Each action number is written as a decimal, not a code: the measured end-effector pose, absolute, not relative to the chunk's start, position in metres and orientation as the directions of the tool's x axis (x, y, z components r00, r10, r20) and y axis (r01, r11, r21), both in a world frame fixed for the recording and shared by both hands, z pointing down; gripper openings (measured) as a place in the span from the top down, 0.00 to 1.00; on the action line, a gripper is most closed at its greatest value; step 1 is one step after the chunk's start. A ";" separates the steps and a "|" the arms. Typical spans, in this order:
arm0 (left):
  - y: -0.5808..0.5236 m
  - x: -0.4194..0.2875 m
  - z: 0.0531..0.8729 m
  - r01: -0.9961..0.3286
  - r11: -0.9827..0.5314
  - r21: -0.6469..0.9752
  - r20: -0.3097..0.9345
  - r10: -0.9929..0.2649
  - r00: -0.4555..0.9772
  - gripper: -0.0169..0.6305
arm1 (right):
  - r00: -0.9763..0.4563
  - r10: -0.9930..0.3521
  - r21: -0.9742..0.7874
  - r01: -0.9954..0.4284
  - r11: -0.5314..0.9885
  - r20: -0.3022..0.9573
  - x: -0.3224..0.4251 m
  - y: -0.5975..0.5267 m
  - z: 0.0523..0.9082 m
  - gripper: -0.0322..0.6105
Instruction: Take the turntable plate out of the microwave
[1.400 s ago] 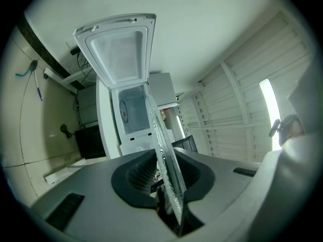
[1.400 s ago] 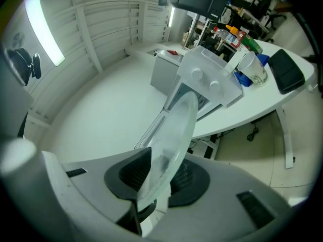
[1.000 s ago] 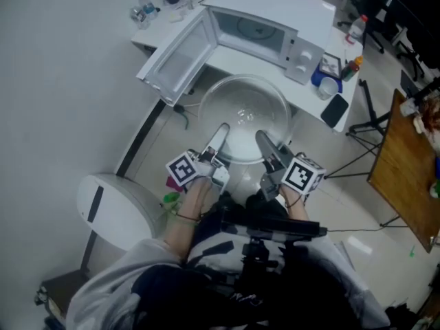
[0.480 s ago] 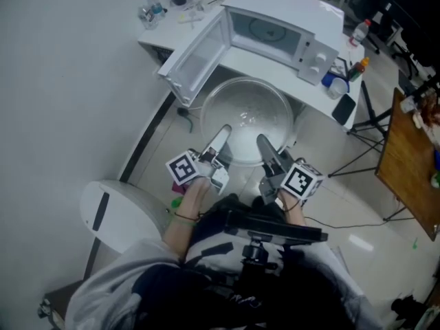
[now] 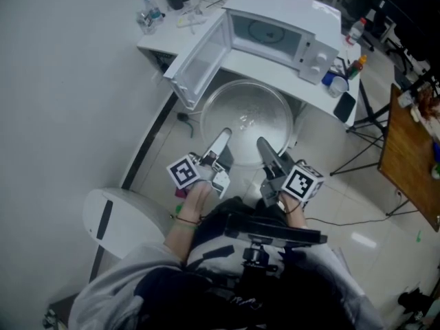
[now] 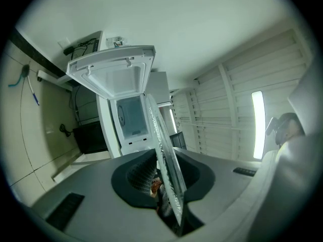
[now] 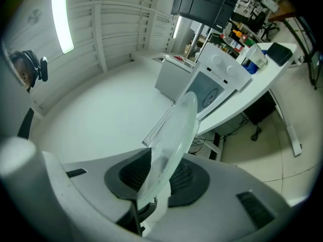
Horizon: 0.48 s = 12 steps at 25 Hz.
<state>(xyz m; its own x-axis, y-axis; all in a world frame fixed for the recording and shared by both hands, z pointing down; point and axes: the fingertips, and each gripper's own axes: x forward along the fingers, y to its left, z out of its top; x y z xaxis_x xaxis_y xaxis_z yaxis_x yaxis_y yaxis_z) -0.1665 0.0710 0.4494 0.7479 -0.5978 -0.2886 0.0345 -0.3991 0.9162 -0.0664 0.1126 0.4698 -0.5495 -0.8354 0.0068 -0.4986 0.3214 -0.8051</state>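
Observation:
The clear glass turntable plate (image 5: pixel 246 119) hangs level in the air in front of the white microwave (image 5: pixel 285 33), outside its cavity. My left gripper (image 5: pixel 223 139) is shut on the plate's near left rim and my right gripper (image 5: pixel 262 145) is shut on its near right rim. In the left gripper view the plate (image 6: pixel 166 165) runs edge-on between the jaws. The right gripper view shows the plate (image 7: pixel 171 142) clamped the same way, with the microwave (image 7: pixel 202 87) beyond. The microwave door (image 5: pixel 199 57) stands swung open to the left.
The microwave sits on a white desk (image 5: pixel 271 71) with a black phone (image 5: pixel 344 106), a cup and bottles at its right end and a water bottle (image 5: pixel 150 9) at the back left. A white round bin (image 5: pixel 117 215) stands at my left. A wooden table (image 5: pixel 409 163) is at the right.
Both grippers and the plate have drawn back from the microwave toward me. The grip on the plate is unchanged.

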 end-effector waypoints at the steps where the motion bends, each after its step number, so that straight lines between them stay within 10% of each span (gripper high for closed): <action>1: 0.071 -0.168 0.451 0.034 -0.396 0.918 -0.287 -0.600 0.747 0.90 | -0.548 -0.837 -0.803 -0.503 0.319 0.010 -0.067 0.112 0.471 0.80; 12: 0.068 -0.180 0.449 0.021 -0.374 0.927 -0.275 -0.641 0.717 0.90 | -0.571 -0.821 -0.801 -0.487 0.348 -0.010 -0.079 0.105 0.460 0.80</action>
<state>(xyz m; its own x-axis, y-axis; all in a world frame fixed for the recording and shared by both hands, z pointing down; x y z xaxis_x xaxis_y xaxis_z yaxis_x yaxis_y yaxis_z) -0.1804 0.0680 0.4494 0.7167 -0.6410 -0.2748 0.0213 -0.3738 0.9273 -0.0791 0.1051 0.4604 -0.5706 -0.8212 -0.0097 -0.4874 0.3482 -0.8007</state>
